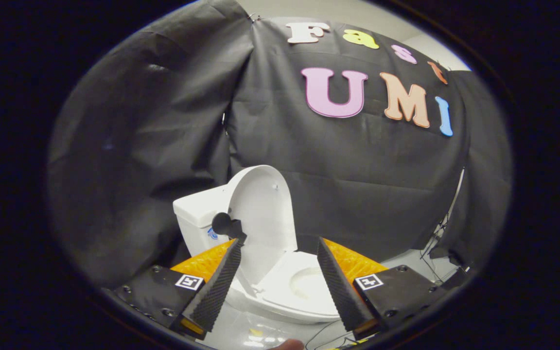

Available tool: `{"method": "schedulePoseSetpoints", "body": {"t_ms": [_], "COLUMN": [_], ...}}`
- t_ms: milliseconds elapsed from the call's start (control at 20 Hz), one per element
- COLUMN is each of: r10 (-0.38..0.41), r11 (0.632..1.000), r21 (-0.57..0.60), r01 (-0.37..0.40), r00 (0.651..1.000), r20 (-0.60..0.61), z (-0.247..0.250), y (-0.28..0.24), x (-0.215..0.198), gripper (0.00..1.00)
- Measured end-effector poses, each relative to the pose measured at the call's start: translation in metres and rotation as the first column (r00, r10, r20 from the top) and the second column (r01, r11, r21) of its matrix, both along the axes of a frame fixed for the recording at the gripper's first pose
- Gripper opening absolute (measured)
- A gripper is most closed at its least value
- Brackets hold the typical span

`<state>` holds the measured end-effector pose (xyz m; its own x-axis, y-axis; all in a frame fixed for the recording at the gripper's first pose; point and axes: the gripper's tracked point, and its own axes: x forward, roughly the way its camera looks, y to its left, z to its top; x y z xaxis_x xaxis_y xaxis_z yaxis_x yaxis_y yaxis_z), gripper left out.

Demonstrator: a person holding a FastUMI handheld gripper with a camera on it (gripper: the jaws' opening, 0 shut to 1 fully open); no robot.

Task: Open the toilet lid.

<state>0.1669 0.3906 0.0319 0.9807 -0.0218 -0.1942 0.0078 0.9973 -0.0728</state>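
A small white toilet (289, 291) stands on the floor just ahead of my fingers. Its lid (263, 214) is raised upright and leans back against the white tank (197, 216). The seat ring and bowl opening (309, 284) lie uncovered, showing between my two fingers. A small dark knob (226, 224) sticks out at the lid's left edge, right above my left fingertip. My gripper (280, 245) is open, with a wide gap and nothing held between the fingers.
Black cloth walls close in behind and to the left of the toilet. Thin cables (435, 243) hang down the right wall to the pale floor (416, 260). A fingertip of a person (287, 344) shows below the fingers.
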Motion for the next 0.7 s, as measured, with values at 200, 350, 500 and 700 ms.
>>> {"method": "schedulePoseSetpoints", "body": {"t_ms": [200,350,500,700], "r10": [0.021,-0.009,-0.058,-0.074], "r11": [0.999,0.998,0.997,0.997], "r21": [-0.04,-0.057,-0.043,-0.027], "r01": [-0.022,0.008,0.058,0.075], "r00": [1.0,1.0,0.998,0.997], "r20": [-0.016,-0.006,0.005,0.024], "z": [-0.003,0.002,0.006,0.012], "y": [-0.031,-0.075,-0.108,-0.126], "x": [-0.026,-0.045,-0.058,-0.067], "gripper": [0.98,0.99,0.98,0.98]}}
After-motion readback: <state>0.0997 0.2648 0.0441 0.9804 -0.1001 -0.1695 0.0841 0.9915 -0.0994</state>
